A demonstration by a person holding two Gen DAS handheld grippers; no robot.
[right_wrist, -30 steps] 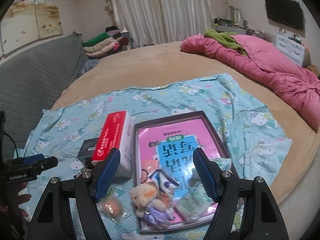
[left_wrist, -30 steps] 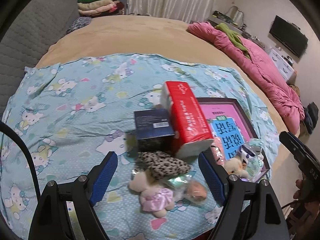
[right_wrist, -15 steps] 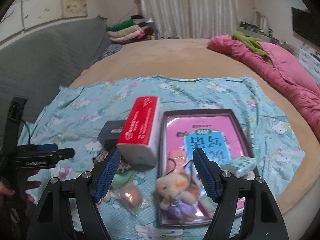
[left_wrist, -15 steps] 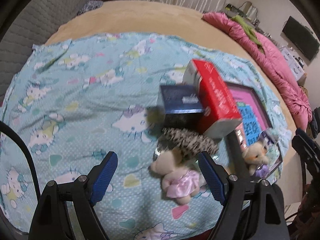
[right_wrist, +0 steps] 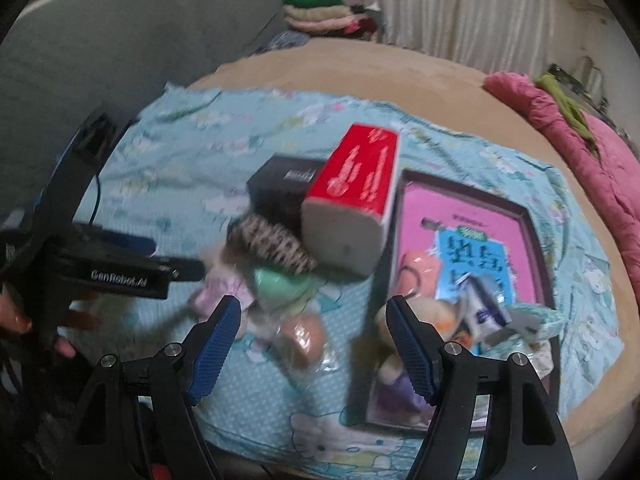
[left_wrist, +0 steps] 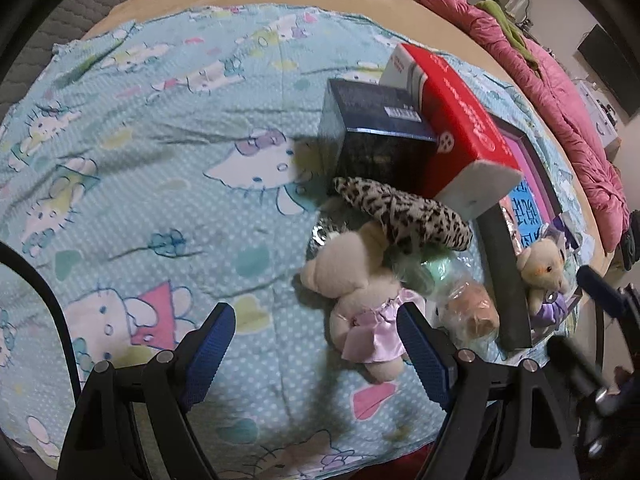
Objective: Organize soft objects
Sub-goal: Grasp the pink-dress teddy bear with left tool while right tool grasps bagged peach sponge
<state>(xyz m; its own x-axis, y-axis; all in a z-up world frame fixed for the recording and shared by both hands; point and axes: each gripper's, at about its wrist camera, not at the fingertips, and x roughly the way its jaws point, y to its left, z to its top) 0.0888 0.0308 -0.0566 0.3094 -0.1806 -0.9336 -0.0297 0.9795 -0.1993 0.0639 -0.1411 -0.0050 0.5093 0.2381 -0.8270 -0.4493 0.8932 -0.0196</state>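
Note:
A cream teddy bear in a pink dress (left_wrist: 360,300) lies on the Hello Kitty sheet (left_wrist: 160,160), under a leopard-print soft item (left_wrist: 404,208). A wrapped green and orange soft toy (left_wrist: 460,300) lies beside it. A second small bear in purple (left_wrist: 546,276) sits in the dark tray (left_wrist: 500,280). My left gripper (left_wrist: 316,344) is open just in front of the pink-dress bear, empty. My right gripper (right_wrist: 314,340) is open and empty above the wrapped toy (right_wrist: 304,332), near the tray's wall (right_wrist: 370,320).
A red tissue pack (left_wrist: 452,120) leans on a dark box (left_wrist: 376,136). A pink and blue book (right_wrist: 472,248) lies in the tray with small packets (right_wrist: 484,308). A pink duvet (left_wrist: 560,92) lies at the bed's far right. The bed's front edge is close.
Both grippers have moved forward and down toward the toy pile. The left gripper has come close over the pink-dress bear. The right view is blurred from motion and has swung left.

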